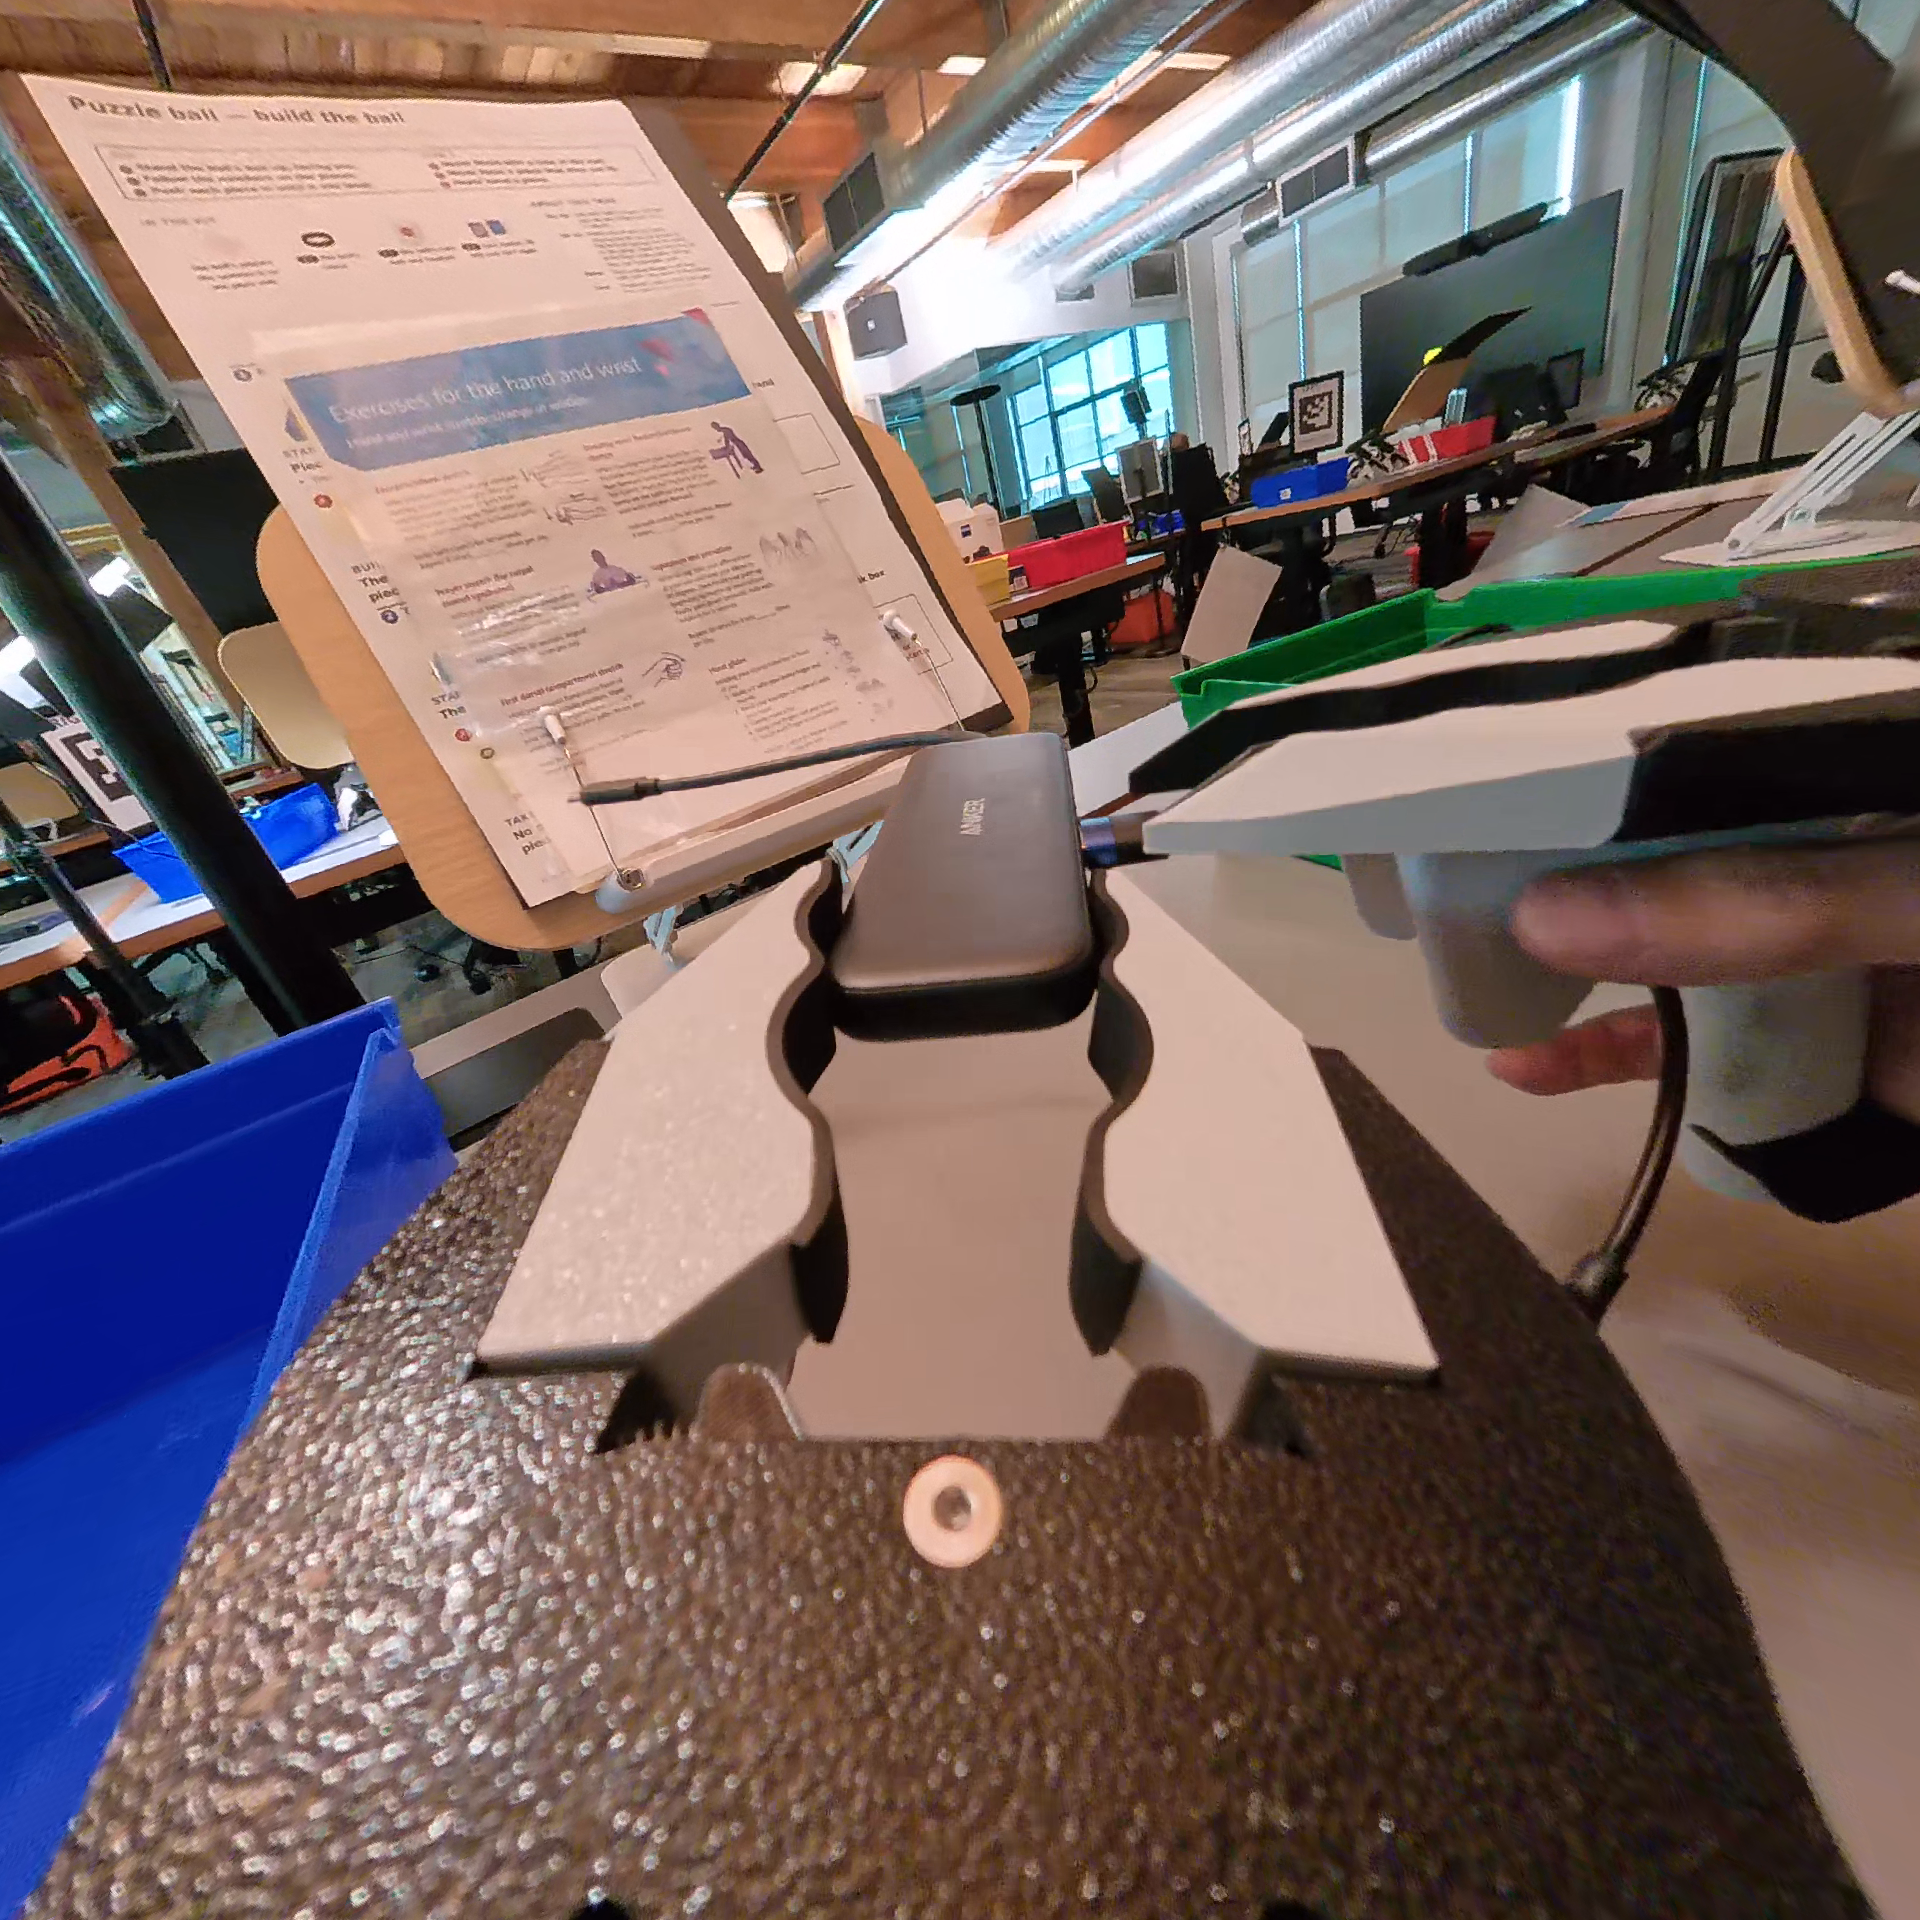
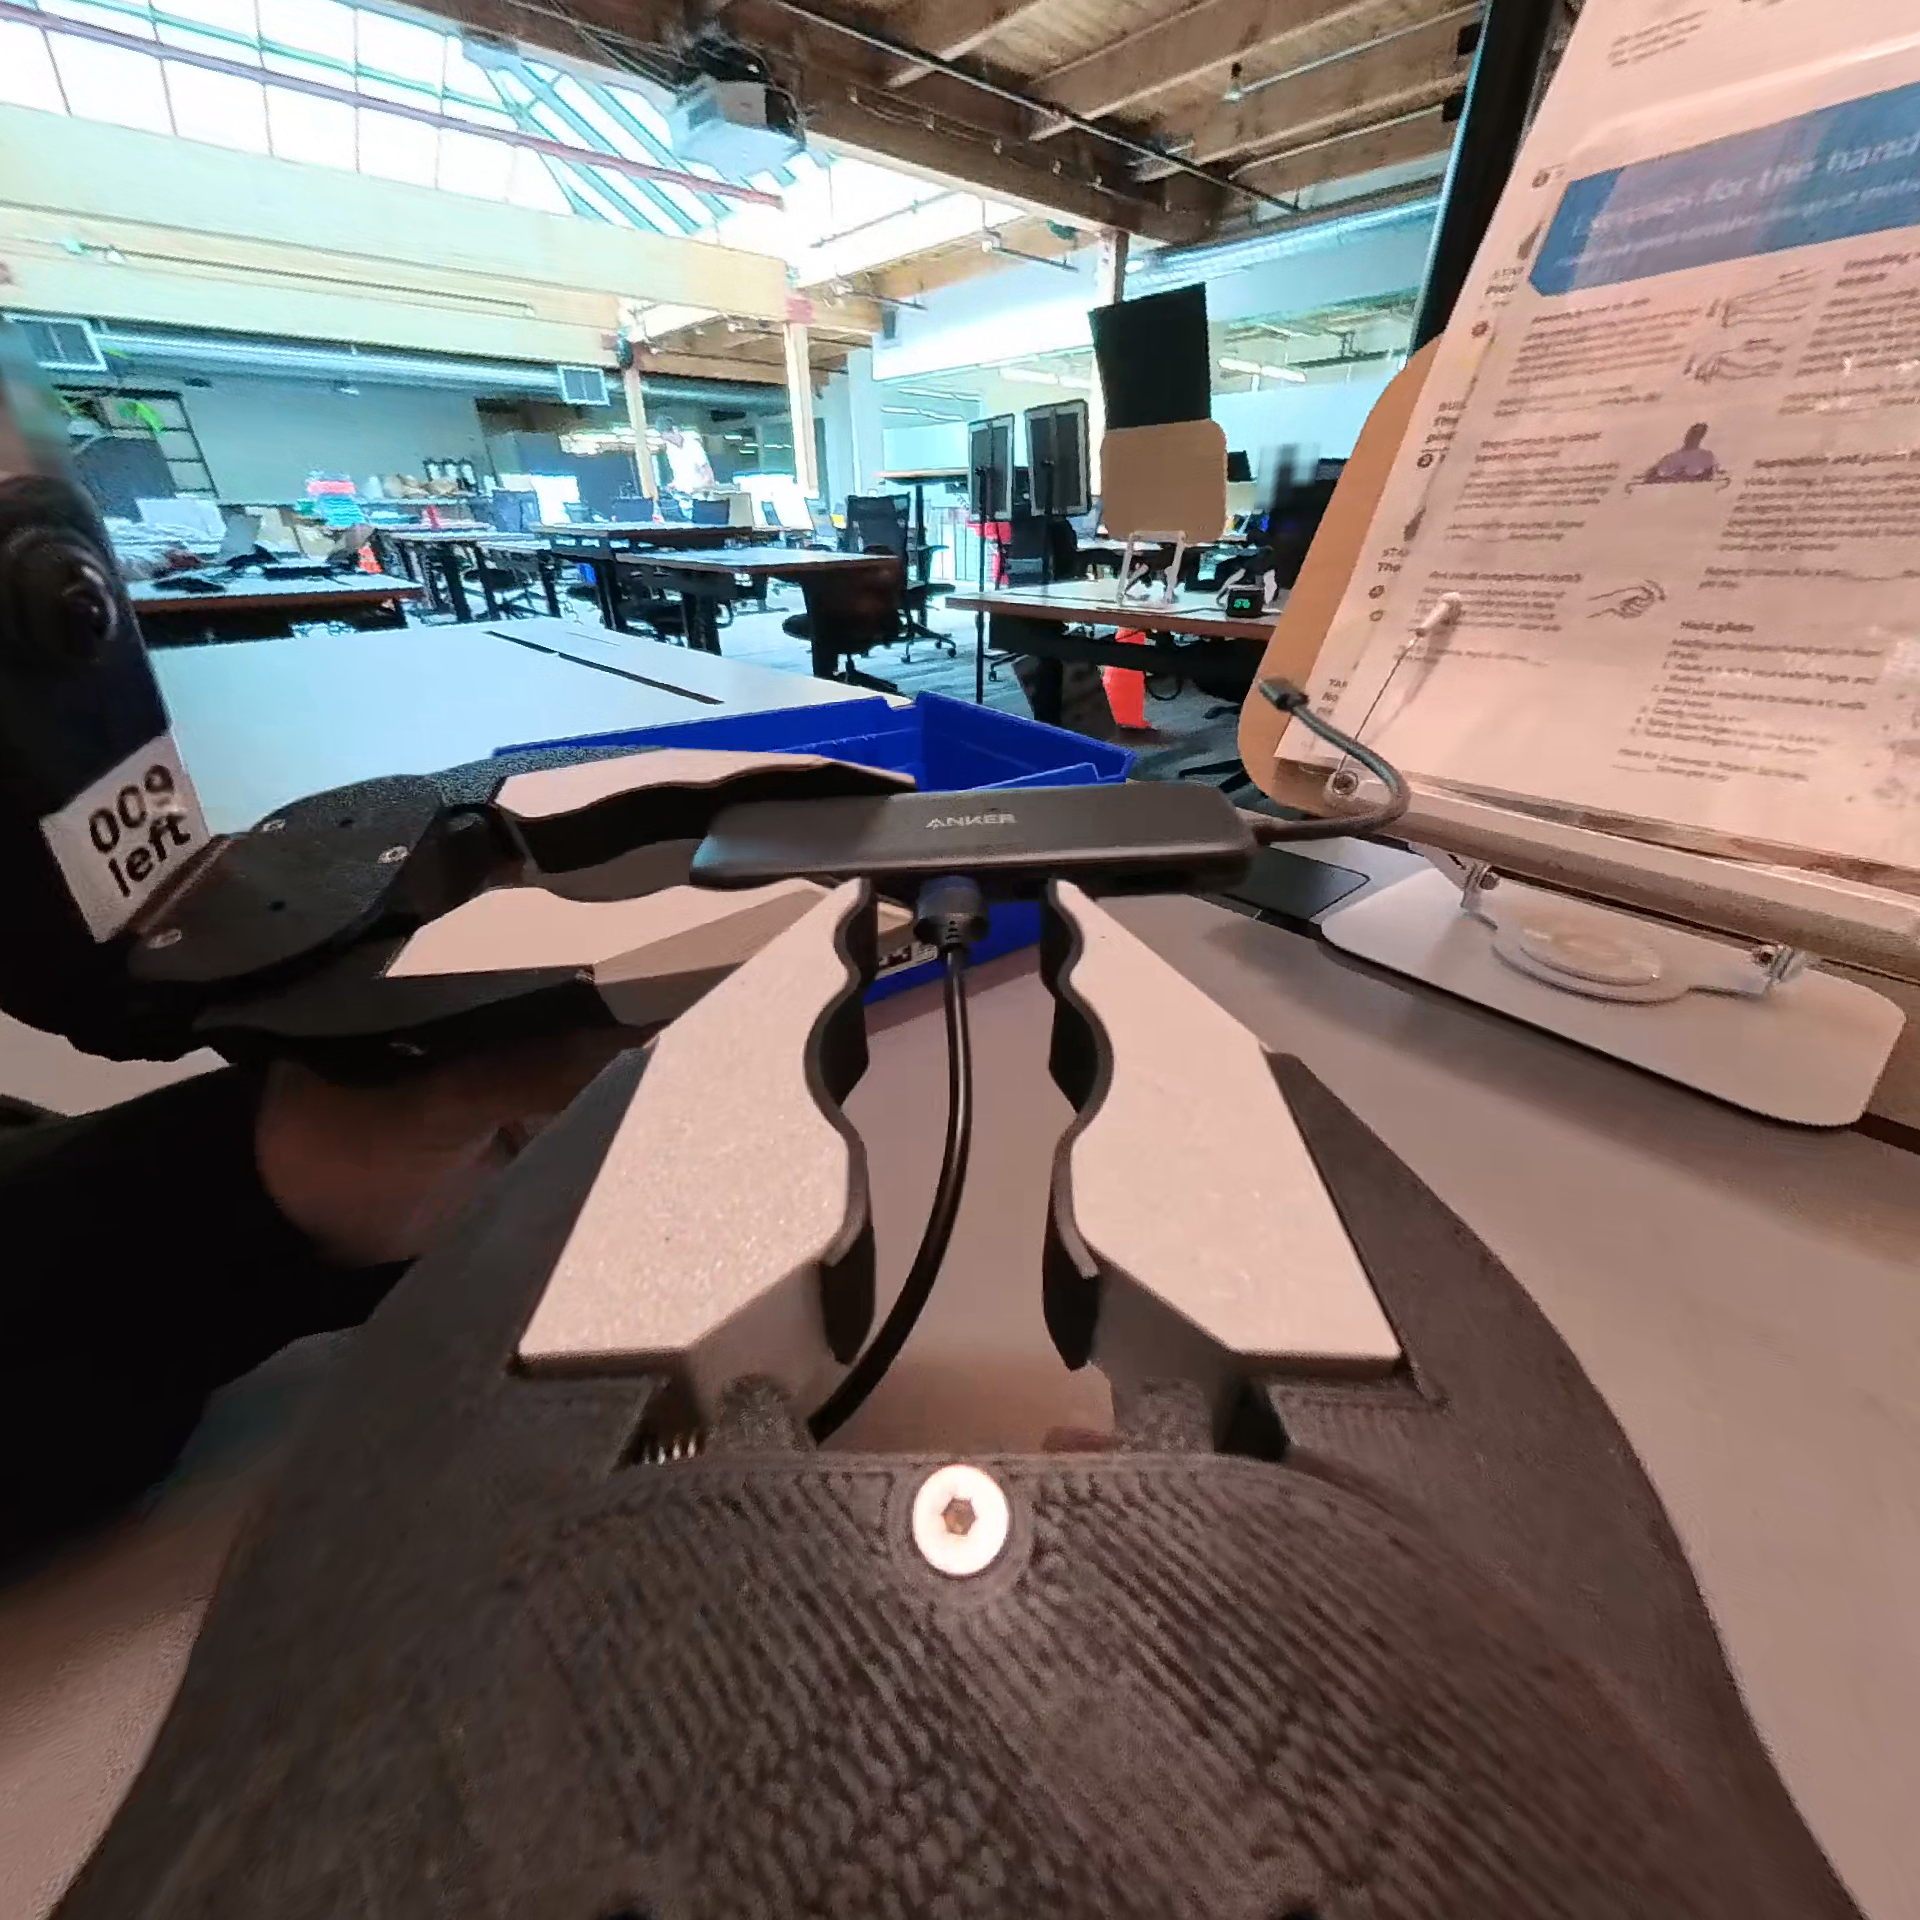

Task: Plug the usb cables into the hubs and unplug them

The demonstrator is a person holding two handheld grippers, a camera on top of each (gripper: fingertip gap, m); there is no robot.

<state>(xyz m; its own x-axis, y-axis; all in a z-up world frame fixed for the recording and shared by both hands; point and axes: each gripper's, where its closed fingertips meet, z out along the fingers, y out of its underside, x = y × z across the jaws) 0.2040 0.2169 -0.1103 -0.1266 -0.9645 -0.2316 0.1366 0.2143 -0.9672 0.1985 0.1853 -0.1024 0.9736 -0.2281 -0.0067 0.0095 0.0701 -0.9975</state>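
Observation:
My left gripper (image 1: 961,940) is shut on the near end of a dark grey USB hub (image 1: 966,831) and holds it above the white table (image 1: 1299,997). In the right wrist view the hub (image 2: 977,831) lies flat, with the left gripper (image 2: 790,831) on its left end. A black USB cable (image 2: 951,1122) has its blue-ringed plug (image 2: 948,902) in the hub's side port. My right gripper (image 2: 954,909) is open, its fingers either side of the plug and not touching it. It shows from the right in the left wrist view (image 1: 1143,805). The hub's own short cable (image 1: 790,767) hangs free.
A tilted document stand (image 1: 582,540) with printed sheets stands just behind the hub, also in the right wrist view (image 2: 1662,499). A blue bin (image 1: 156,1299) sits at the left, a green bin (image 1: 1340,649) behind the right gripper. A black pole (image 1: 156,790) rises at left.

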